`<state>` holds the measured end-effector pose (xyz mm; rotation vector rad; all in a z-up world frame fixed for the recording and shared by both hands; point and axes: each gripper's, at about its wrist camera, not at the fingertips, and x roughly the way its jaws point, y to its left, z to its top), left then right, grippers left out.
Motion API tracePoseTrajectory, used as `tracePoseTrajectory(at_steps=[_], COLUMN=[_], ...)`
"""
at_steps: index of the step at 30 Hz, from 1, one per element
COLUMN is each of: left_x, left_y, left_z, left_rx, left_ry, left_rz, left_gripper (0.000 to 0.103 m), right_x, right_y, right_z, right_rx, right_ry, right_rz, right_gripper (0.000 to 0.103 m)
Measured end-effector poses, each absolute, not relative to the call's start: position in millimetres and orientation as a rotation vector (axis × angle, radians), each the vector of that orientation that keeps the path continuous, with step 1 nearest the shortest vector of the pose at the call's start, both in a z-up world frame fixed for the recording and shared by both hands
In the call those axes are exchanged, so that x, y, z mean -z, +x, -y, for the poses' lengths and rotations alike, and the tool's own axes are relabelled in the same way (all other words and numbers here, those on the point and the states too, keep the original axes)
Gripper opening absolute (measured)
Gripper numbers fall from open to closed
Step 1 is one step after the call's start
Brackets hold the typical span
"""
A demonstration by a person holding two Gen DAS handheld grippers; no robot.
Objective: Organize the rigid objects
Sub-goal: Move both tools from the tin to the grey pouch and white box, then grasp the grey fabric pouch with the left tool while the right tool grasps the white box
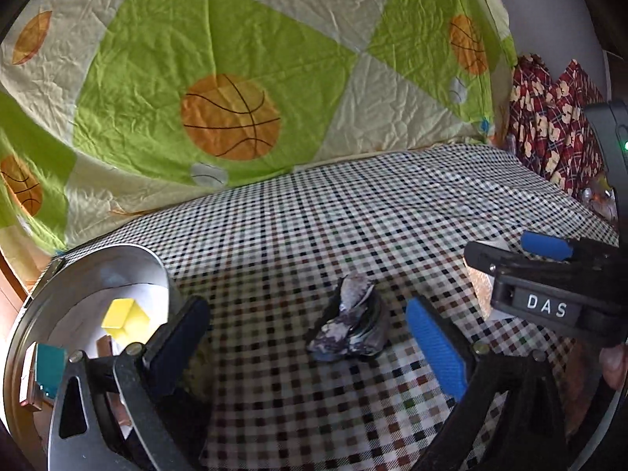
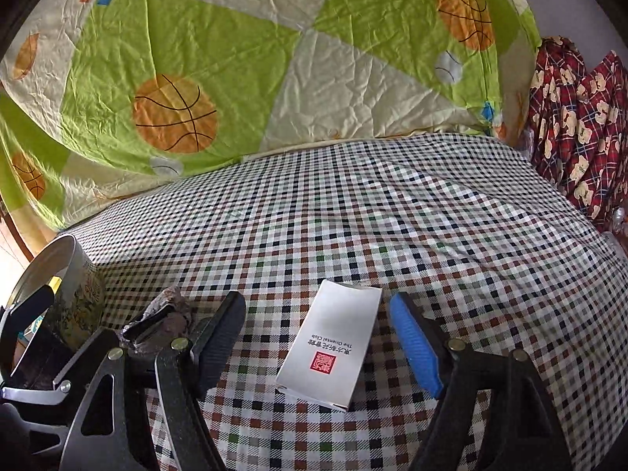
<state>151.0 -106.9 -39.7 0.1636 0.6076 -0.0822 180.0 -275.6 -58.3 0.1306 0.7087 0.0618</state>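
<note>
A crumpled dark grey-purple lump (image 1: 349,325) lies on the checked cloth, loose between the wide-apart fingers of my left gripper (image 1: 308,306), which is open and touches nothing. A flat white box (image 2: 333,345) with a red stamp lies between the fingers of my right gripper (image 2: 316,302), also open, with its pads clear of the box's sides. In the left wrist view the right gripper (image 1: 514,253) hovers at the right over that box. The right wrist view shows the lump (image 2: 168,302) at the left, partly hidden behind a finger of the left gripper.
A round metal tin (image 1: 117,255) stands at the left, holding a yellow block (image 1: 125,318), a teal block (image 1: 49,369) and brown pieces. A basketball-print quilt (image 1: 231,117) rises behind the cloth. Red patterned fabric (image 2: 577,125) is piled at the far right.
</note>
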Motion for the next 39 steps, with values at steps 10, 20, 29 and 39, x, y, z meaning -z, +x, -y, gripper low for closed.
tracePoseTrajectory(at_steps=[10,20,29,39], left_x=[65,72,61,46], left_y=[195,193,184,168], left_z=[130,134,121,111], left_rx=[0.165,0.207,0.153,0.088], left_ry=[0.209,0.203,0.159,0.127], left_rz=[-0.801,-0.837,-0.745,-0.599], left_gripper=[0.086,0.049,0.049,0.049], right_x=[77,79,77,63], right_y=[201,204,203,188], right_z=[278,271,271,263], right_rx=[-0.108,-0.120,-0.138,-0.138], right_ry=[0.176,0.132,0.137,0.086], right_rz=[-0.837,-0.862,-0.839,-0.738], right_gripper=[0.072,0.044,0.044,0.044])
